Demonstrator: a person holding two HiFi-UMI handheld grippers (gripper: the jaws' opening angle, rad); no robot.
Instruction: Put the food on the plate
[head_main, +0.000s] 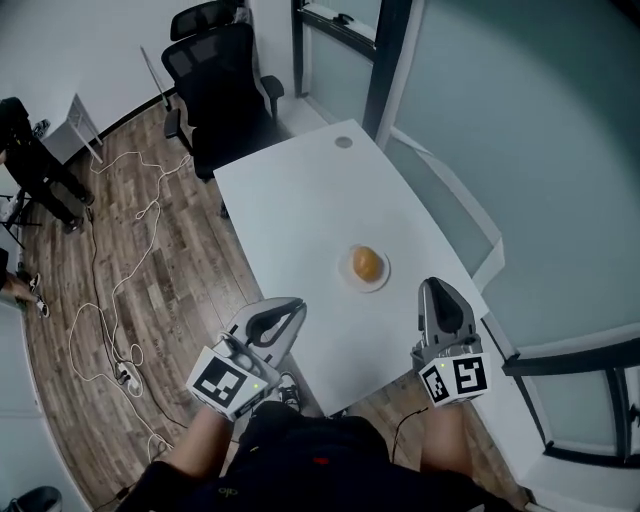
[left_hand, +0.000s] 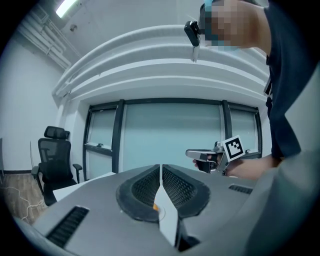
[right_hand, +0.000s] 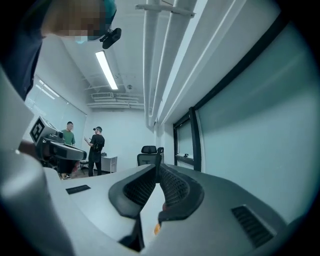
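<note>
A round orange-brown piece of food (head_main: 367, 263) lies on a small white plate (head_main: 350, 276) near the front right of the white table (head_main: 300, 200). My left gripper (head_main: 292, 304) hangs at the table's front edge, left of the plate, jaws together and empty. My right gripper (head_main: 433, 286) hovers at the front right corner, just right of the plate, shut with nothing held. In the left gripper view the closed jaws (left_hand: 160, 167) hide all but an orange sliver of the food (left_hand: 156, 206). The right gripper view shows its jaws (right_hand: 158, 159) touching at the tips.
Two black office chairs (head_main: 225, 80) stand at the table's far end. Cables (head_main: 110, 300) trail over the wooden floor on the left. A glass partition (head_main: 480, 120) runs along the table's right side. People stand far off at the left (head_main: 30, 160).
</note>
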